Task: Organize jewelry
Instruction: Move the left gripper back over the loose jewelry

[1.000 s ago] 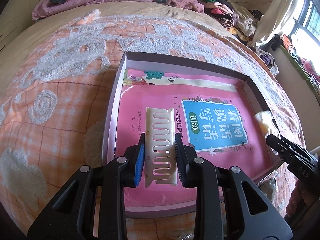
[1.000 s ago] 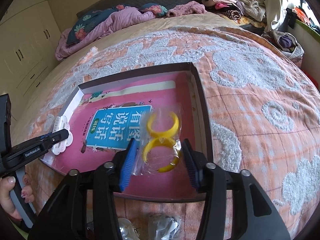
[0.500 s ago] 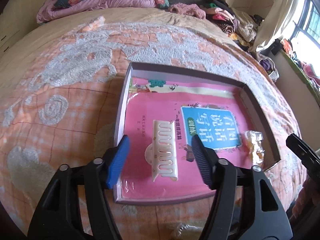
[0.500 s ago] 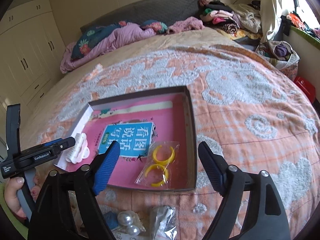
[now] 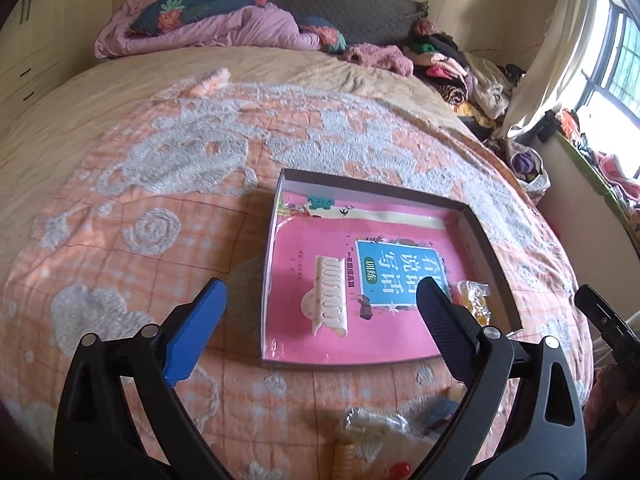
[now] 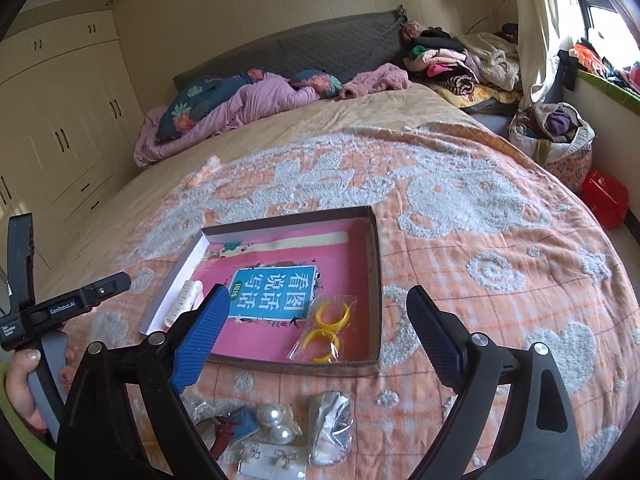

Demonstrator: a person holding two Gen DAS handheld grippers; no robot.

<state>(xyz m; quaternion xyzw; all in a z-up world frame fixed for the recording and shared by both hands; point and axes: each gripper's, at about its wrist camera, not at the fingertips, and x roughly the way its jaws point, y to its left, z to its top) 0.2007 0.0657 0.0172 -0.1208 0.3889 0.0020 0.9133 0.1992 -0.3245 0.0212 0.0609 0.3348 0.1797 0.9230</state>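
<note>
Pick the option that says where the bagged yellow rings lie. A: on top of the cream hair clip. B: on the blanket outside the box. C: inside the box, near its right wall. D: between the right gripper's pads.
C: the bagged yellow rings lie on the pink book inside the box, by its right wall, apart from the cream hair clip.

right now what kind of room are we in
Most likely a home bedroom: the work happens on a wide bed under an orange patterned quilt, with a dark padded headboard behind and cream built-in wardrobes along the wall.
</note>
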